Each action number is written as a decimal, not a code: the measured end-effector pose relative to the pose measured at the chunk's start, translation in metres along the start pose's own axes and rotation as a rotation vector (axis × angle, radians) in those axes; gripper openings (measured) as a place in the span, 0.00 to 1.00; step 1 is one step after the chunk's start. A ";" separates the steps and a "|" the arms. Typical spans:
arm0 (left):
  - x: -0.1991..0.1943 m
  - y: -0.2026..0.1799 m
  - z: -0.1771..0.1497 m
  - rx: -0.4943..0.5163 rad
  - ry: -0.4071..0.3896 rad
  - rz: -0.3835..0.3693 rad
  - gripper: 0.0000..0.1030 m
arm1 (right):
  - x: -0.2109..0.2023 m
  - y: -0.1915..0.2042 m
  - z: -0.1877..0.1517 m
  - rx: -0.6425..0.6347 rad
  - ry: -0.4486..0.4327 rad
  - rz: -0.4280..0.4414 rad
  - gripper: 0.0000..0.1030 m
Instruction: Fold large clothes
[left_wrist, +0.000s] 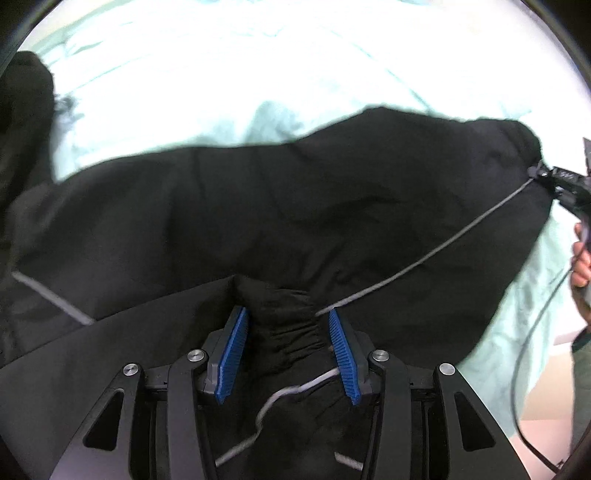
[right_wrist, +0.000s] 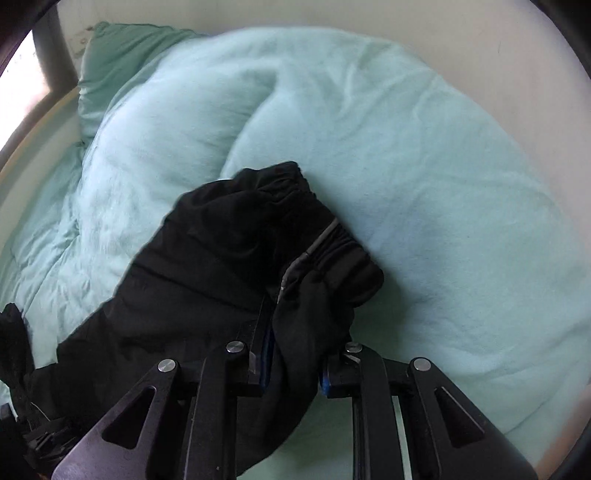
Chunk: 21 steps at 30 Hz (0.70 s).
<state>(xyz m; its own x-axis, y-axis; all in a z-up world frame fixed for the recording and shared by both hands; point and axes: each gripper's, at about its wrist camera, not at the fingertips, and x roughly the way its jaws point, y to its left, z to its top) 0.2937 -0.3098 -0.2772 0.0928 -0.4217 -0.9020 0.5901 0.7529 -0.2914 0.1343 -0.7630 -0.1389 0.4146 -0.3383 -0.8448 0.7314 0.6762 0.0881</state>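
Left wrist view: a black garment (left_wrist: 258, 206) w/ thin grey piping is seen spread across a pale mint duvet (left_wrist: 221, 92), filling the mid and lower frame. The left gripper (left_wrist: 288, 328) is clamped on a bunched, elasticated part of the fabric; the blue ribbed pads (left_wrist: 232, 354) are set partway apart w/ the gathered cloth pressed between them. A grey piping line is drawn taut from just beside the right-hand pad up to the garment's far right corner, where the right gripper (left_wrist: 546, 177) is seen pinching the cloth. Behind it a hand (left_wrist: 581, 258) and a dark cable are seen at the frame edge. More dark cloth is piled at the far left edge.

Right wrist view: the right gripper (right_wrist: 291, 350) is shut on a fold of the same black garment (right_wrist: 221, 258); the fingers are mostly covered by fabric, only slivers of blue pad being seen. An elasticated edge w/ a short grey stripe is pushed up just beyond the tips. The cloth is trailed down-left to the left gripper (right_wrist: 44, 439), partly seen in the lower left corner. The mint duvet (right_wrist: 406, 166) is rumpled beneath; a pillow in the same colour lies top left, near a bright window.
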 end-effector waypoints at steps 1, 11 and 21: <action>-0.007 0.004 -0.001 -0.005 -0.008 -0.003 0.46 | -0.008 0.003 0.000 -0.001 -0.010 0.033 0.21; -0.131 0.093 -0.086 -0.174 -0.139 0.121 0.46 | -0.099 0.123 -0.037 -0.230 -0.063 0.295 0.21; -0.206 0.181 -0.212 -0.504 -0.184 0.194 0.46 | -0.127 0.263 -0.129 -0.486 0.031 0.426 0.21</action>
<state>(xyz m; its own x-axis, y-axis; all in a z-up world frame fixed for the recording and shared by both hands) 0.2112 0.0206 -0.2118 0.3265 -0.2985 -0.8968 0.0972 0.9544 -0.2823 0.2044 -0.4582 -0.0766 0.5935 0.0396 -0.8038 0.1743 0.9688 0.1764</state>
